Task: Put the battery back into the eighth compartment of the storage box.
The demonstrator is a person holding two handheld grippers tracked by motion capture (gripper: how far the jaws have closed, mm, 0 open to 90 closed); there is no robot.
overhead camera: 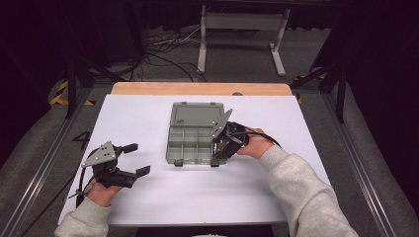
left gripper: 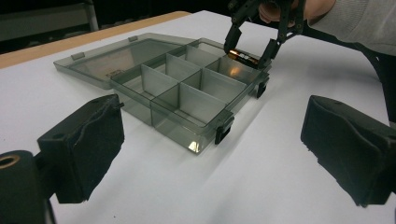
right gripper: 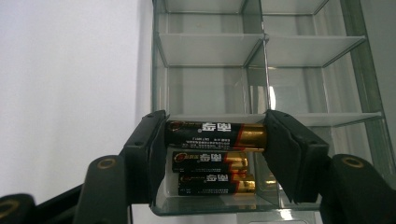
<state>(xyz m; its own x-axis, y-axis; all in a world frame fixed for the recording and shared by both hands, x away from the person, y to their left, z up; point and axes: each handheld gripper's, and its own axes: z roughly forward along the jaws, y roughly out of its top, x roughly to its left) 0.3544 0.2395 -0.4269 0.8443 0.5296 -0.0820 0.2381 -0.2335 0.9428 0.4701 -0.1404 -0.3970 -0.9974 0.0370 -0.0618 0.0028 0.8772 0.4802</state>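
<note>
In the high view, one grey box (overhead camera: 195, 138) lay open on the white table (overhead camera: 148, 197), its lid (overhead camera: 196, 114) flat behind it. Eight compartments could be counted in two rows of four. The right gripper (overhead camera: 221, 148) stood over the box's near right corner. The left gripper (overhead camera: 134, 159) rested well to the left of the box, jaws spread and empty.

In the left gripper view, the left gripper's two black pads (left gripper: 88, 140) stood far apart with bare table between them. Beyond the pads the box sat with its latches toward the camera, and the right gripper (left gripper: 250, 51) held one battery (left gripper: 242, 57) level, end to end, just above the far corner compartment (the other compartments looked empty from here).

In the right gripper view, the right gripper (right gripper: 215, 135) was clamped on the battery by its two ends, black body to the left and gold end to the right, directly above the box's nearest compartment. That compartment held two more batteries (right gripper: 210, 162) lying parallel, side by side, making three in all.
</note>
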